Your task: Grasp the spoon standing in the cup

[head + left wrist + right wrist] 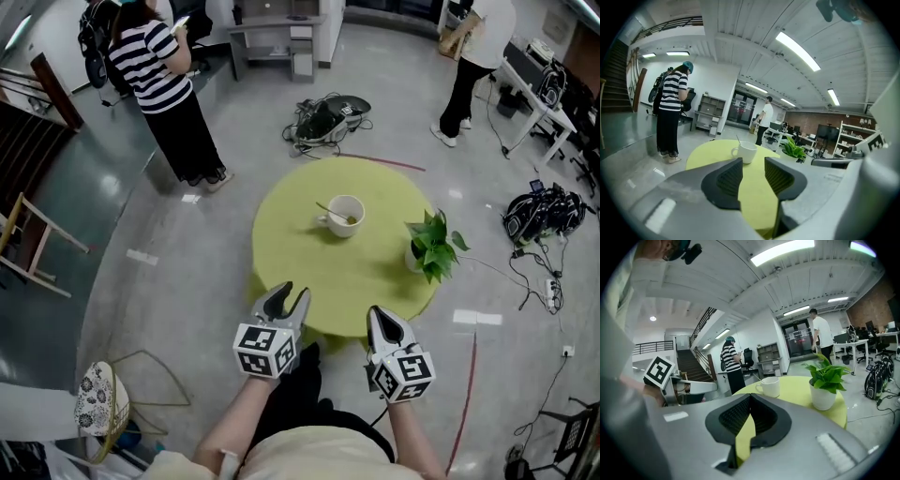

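A white cup (345, 216) stands near the middle of the round yellow-green table (300, 272), its handle to the left. A thin spoon (330, 209) leans in it, handle up and to the left. At the table's near edge, my left gripper (292, 291) is open with nothing between its fingers. My right gripper (376, 311) is beside it, shut and empty. In the left gripper view the cup (746, 152) and spoon (738, 139) sit just beyond the open left gripper (753, 164). The right gripper view shows the cup (769, 386) past the shut right gripper (750, 397).
A potted green plant (433, 246) stands at the table's right edge. A person in a striped top (159, 84) stands at the far left, another person (469, 66) at the far right. Cables and gear (328, 117) lie on the floor behind the table, bags (542, 211) to the right.
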`<state>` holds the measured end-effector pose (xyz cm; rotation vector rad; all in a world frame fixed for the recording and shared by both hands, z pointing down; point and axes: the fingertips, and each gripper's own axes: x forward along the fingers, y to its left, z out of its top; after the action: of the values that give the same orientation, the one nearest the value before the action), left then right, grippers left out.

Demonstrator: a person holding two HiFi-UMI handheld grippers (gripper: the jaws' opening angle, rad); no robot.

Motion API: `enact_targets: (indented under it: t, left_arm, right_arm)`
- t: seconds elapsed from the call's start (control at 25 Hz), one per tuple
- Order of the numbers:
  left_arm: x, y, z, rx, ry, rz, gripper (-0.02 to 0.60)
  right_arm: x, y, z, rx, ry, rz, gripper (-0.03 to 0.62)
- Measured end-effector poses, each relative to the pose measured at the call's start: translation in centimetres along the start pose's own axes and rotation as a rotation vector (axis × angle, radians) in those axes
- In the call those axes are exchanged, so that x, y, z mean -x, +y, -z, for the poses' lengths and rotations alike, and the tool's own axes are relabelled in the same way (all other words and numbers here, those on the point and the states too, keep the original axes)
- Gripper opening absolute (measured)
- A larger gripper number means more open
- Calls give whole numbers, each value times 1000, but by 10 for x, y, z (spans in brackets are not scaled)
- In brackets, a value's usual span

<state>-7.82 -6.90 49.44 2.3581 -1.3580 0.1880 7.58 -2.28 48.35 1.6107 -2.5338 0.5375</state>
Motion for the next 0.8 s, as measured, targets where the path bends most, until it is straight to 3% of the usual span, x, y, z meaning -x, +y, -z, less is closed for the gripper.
enact_targets:
  t: [0.8]
  left_arm:
    - [-105, 48, -39, -19, 68, 116, 160]
  right_arm:
    - [-94, -25, -25, -23, 26, 94, 2]
